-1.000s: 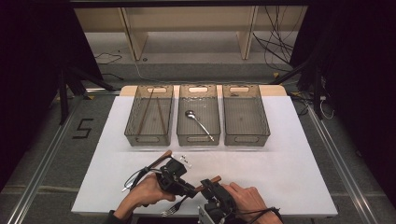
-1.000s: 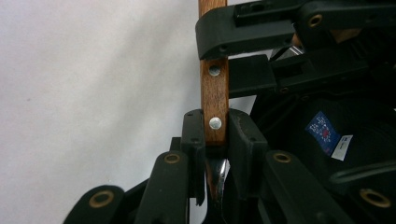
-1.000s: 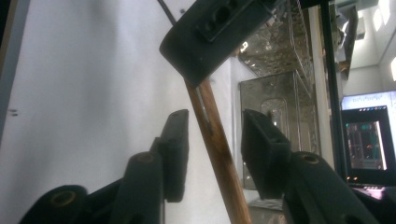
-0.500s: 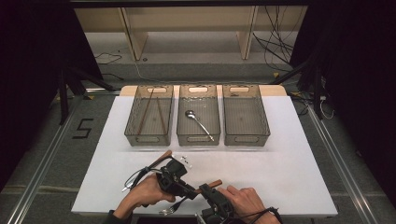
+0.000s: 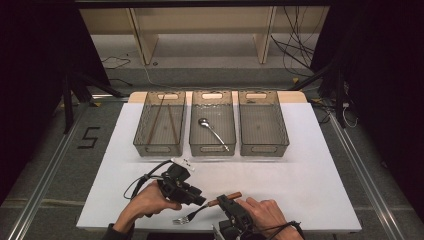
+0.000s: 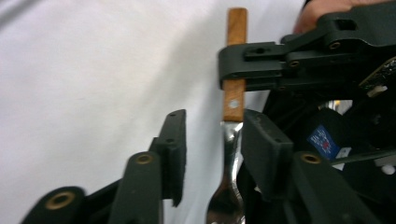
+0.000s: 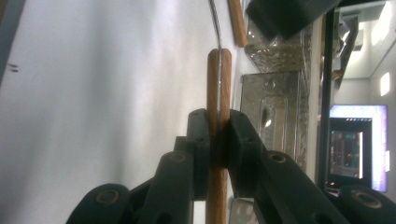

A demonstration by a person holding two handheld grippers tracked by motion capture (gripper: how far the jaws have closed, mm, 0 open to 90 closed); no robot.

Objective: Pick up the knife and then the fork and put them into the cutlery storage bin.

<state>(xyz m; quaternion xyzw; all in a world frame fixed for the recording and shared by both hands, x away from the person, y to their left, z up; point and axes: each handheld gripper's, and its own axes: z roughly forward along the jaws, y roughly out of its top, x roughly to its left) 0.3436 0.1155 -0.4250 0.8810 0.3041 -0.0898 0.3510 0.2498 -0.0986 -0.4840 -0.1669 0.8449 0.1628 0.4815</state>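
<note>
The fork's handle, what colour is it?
Brown wood on the fork's handle, best seen in the left gripper view.

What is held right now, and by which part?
The right claw grips the fork by its wooden handle; the left claw, jaws just opening, no longer grips it.

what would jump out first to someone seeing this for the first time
The handover at the near edge of the white table: the right gripper clamps the wooden handle of a fork while the left gripper, its fingers just opened, stands apart around the metal neck. Behind, three clear bins stand in a row, with chopsticks in the left one and a spoon in the middle one.
</note>
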